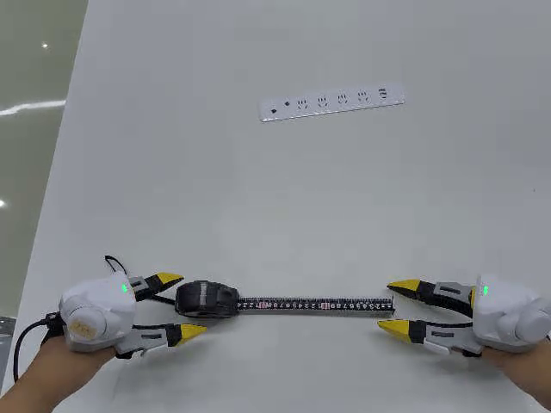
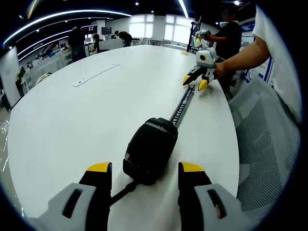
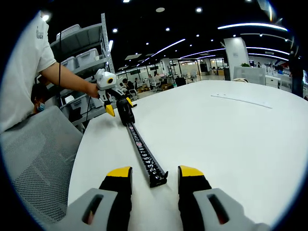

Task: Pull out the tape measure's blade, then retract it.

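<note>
Presently, the white workbench (image 1: 258,215) carries all items. A grey mesh chair back (image 3: 38,159) stands at its near edge, at 8 o'clock in the right gripper view. A white power strip (image 1: 332,101) lies flat toward 1 o'clock in the head view, well apart from the work.

The tape measure's blade (image 1: 314,305) is extended and lies flat on the bench at 6 o'clock in the head view, running in a straight line from 9 o'clock to 3 o'clock, with its printed scale facing up.

The left gripper (image 1: 188,304) sits at 8 o'clock, held in a hand. Its jaws are spread wide and straddle the rear of the tape measure case (image 1: 207,298). In the left gripper view, a gap shows between each yellow-tipped finger and the case, so nothing is clamped. The right gripper (image 1: 386,305) sits at 4 o'clock, also hand-held. Its jaws are likewise spread, one to each side of the blade's free end, with neither finger touching it.

The black case rests on the bench, with the blade leaving it toward 3 o'clock. A black strap (image 2: 122,191) trails from its rear toward the left gripper. The end hook (image 3: 158,179) lies on the surface between the right gripper's fingertips.
</note>
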`<state>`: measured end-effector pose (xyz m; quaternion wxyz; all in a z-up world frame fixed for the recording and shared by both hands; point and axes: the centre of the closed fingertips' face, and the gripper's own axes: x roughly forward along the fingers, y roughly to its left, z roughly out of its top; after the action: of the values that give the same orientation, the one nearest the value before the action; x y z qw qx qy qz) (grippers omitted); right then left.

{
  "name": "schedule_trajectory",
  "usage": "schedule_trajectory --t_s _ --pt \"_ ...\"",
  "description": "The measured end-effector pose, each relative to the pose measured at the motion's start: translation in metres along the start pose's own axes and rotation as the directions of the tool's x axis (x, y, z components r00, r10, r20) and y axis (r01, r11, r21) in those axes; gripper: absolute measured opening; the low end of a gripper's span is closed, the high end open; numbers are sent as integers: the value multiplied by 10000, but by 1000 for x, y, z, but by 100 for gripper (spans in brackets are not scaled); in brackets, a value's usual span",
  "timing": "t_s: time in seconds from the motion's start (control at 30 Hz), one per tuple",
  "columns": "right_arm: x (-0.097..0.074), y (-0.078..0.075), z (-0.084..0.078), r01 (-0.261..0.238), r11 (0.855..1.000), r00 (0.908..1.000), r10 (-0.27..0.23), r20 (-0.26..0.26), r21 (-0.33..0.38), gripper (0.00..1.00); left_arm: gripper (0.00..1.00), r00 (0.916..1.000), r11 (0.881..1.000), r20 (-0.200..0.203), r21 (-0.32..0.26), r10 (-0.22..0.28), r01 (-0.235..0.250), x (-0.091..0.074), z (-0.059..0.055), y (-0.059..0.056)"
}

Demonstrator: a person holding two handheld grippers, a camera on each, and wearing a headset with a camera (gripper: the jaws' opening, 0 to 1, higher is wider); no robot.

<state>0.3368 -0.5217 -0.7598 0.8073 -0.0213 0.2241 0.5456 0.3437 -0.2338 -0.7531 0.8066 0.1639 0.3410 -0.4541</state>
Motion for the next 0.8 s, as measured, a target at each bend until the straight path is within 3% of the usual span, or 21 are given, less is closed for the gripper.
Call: schedule_trajectory --t_s 0.5,0.8 --pt "-5 1 12 848 9937 9953 -879 399 735 41 57 9928 9882 708 -1260 964 -870 -17 1 -6" --pt "-5 10 9 1079 9911 9942 -1077 -77 781 41 58 9827 9712 1023 -1986 1543 -1318 -29 4 -6"
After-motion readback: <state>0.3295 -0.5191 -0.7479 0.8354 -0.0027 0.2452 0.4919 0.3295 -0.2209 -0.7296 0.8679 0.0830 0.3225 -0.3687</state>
